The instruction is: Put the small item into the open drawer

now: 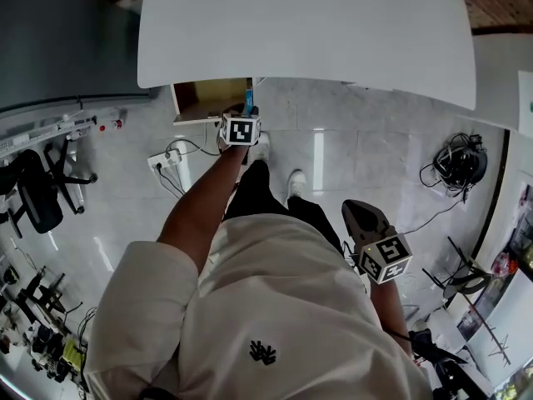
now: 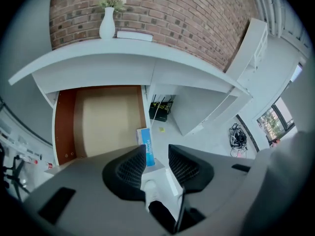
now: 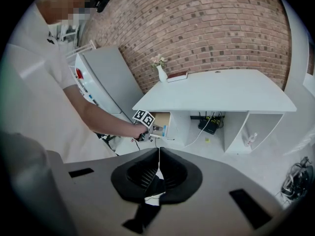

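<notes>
Curved white desk (image 1: 308,32) spans the top of the head view, 10 to 2 o'clock; under its left end an open drawer with a pale wooden floor (image 2: 106,122) is pulled out. Left gripper (image 2: 157,154) is held over the drawer's front right corner, jaws spread wide and pressing on nothing; right gripper (image 3: 158,154) hangs at the person's side near 4 o'clock, jaws closed together and empty. Small blue-and-white box (image 2: 145,145) stands on edge at that corner, at 11 o'clock off the jaw gap; inside or on the rim, unclear.
</notes>
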